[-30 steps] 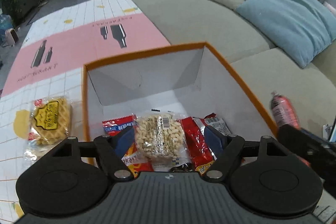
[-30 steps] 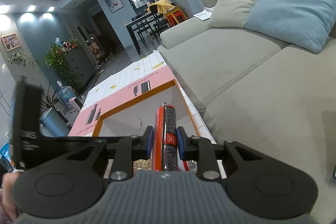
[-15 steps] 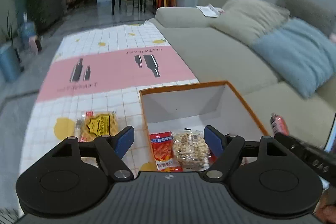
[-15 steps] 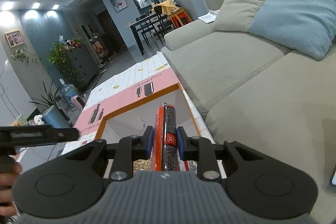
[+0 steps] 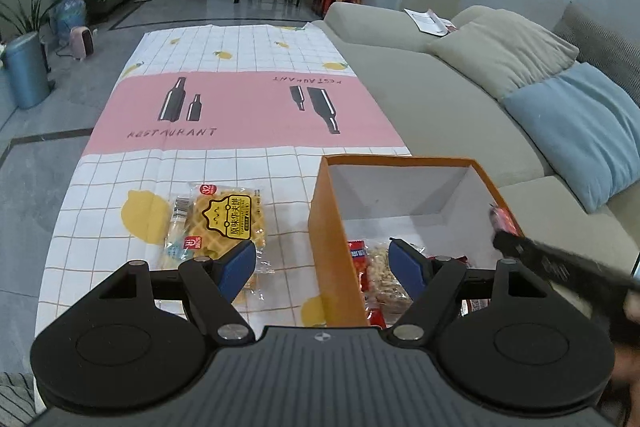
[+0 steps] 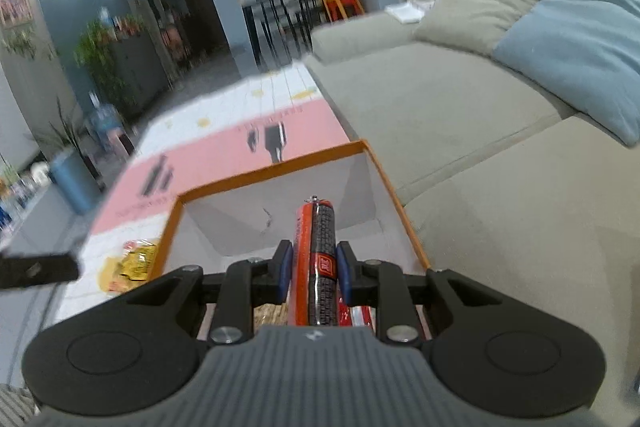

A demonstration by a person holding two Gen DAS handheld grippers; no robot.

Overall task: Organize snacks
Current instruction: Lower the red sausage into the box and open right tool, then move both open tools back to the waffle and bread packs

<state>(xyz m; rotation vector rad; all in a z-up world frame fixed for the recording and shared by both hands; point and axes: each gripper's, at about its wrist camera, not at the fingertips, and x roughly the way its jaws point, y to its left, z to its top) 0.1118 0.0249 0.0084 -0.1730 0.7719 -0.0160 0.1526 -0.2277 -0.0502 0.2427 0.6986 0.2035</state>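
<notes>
The orange-and-black foil-wrapped sausage stick (image 6: 316, 259) is sitting upright between the blue pads of the right gripper (image 6: 313, 269), whose jaws are closed snugly on its sides, and it is hanging over the open orange-rimmed cardboard box with white inner walls (image 6: 280, 167). In the left wrist view the same stick's red tip (image 5: 505, 221) is showing at the box's right edge (image 5: 400, 159).

Inside the box, a clear packet of pale peanut brittle (image 5: 382, 275) and a red snack wrapper (image 5: 357, 253) are already lying on the floor, so part of the sorting appears done. The stick is apparently next to go in, not yet released. One item is still waiting outside: a yellow waffle biscuit in a clear wrapper (image 5: 224, 219), lying flat on the white grid tablecloth with lemon prints and a pink band (image 5: 248, 107), just left of the box.

The left gripper (image 5: 322, 263) is holding nothing, its jaws spread wide and straddling the box's left wall from above, one blue pad (image 5: 237, 269) over the biscuit and the other over the box's contents.

Nothing is blocking the box opening. A grey fabric sofa (image 5: 440, 115) with a beige cushion (image 5: 504, 55) and a light blue cushion (image 5: 576, 131) is running close along the box's right side, and the two grippers are working near each other there, so I judge they could crowd one another.
</notes>
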